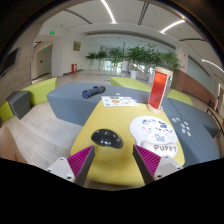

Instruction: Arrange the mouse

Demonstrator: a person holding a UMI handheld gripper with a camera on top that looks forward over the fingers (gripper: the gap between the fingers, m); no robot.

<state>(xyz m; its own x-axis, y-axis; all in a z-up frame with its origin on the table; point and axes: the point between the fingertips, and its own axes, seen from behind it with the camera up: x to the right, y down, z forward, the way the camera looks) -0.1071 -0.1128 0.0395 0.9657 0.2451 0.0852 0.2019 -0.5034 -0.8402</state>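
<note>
Gripper view: fingers (113,162) spread apart before a rounded black mouse (107,138) on a smooth yellow table (110,118).

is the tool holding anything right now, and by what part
Nothing is held. The tool is open, and the black mouse rests on the yellow table just ahead of its fingers, untouched.

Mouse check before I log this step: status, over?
Gripper open, empty. Mouse on yellow table, just ahead of fingers. Nothing in the way.
</note>
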